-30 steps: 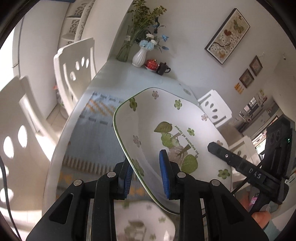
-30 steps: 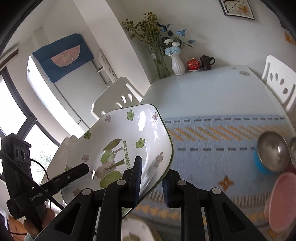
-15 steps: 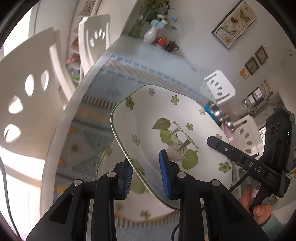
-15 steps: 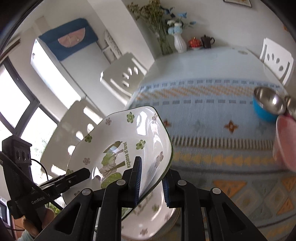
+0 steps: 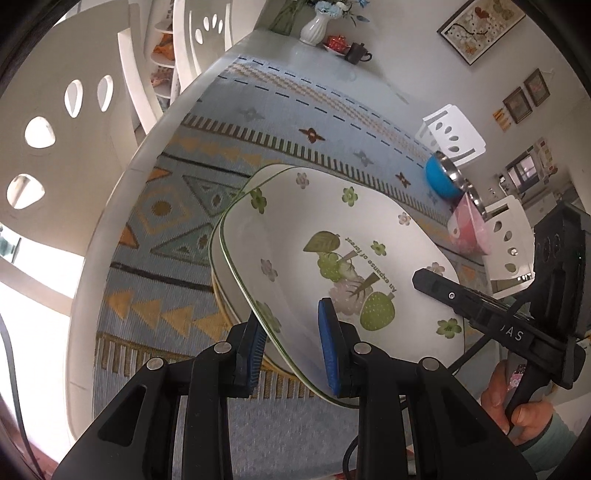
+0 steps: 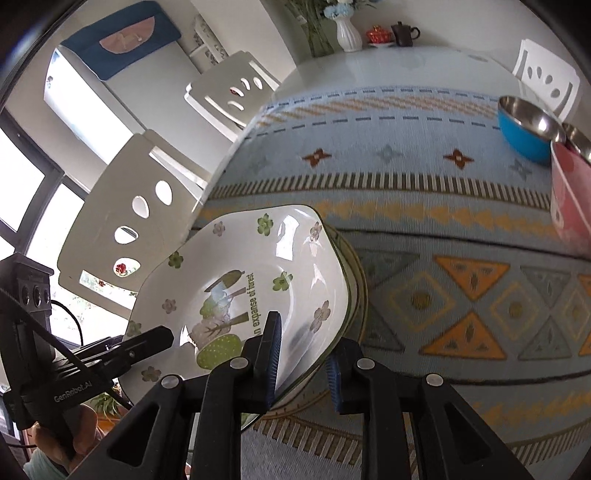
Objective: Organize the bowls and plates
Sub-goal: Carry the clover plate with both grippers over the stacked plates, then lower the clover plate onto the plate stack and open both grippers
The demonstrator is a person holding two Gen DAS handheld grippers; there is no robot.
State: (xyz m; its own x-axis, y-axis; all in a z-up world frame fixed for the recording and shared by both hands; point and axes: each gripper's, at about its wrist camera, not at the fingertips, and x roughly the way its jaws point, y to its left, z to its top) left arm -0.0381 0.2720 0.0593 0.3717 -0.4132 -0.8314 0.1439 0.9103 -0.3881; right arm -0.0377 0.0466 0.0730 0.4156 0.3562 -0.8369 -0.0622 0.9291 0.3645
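A white square plate with a green rim and a fruit and flower print hangs tilted between both grippers. My left gripper is shut on its left rim, one blue pad above and one below. At the opposite rim my right gripper is shut on it in the same way. Each gripper also shows in the other's view: the right gripper and the left gripper. Just under the held plate lies a second, matching plate on the mat, mostly hidden.
A patterned blue table mat covers the white table. A blue bowl with a steel inside and a pink bowl stand at the right. White chairs ring the table. A vase and teapot stand at the far end.
Both grippers have come down and toward the near end of the table with the plate between them. It now hangs low over the second plate. The grips are unchanged.
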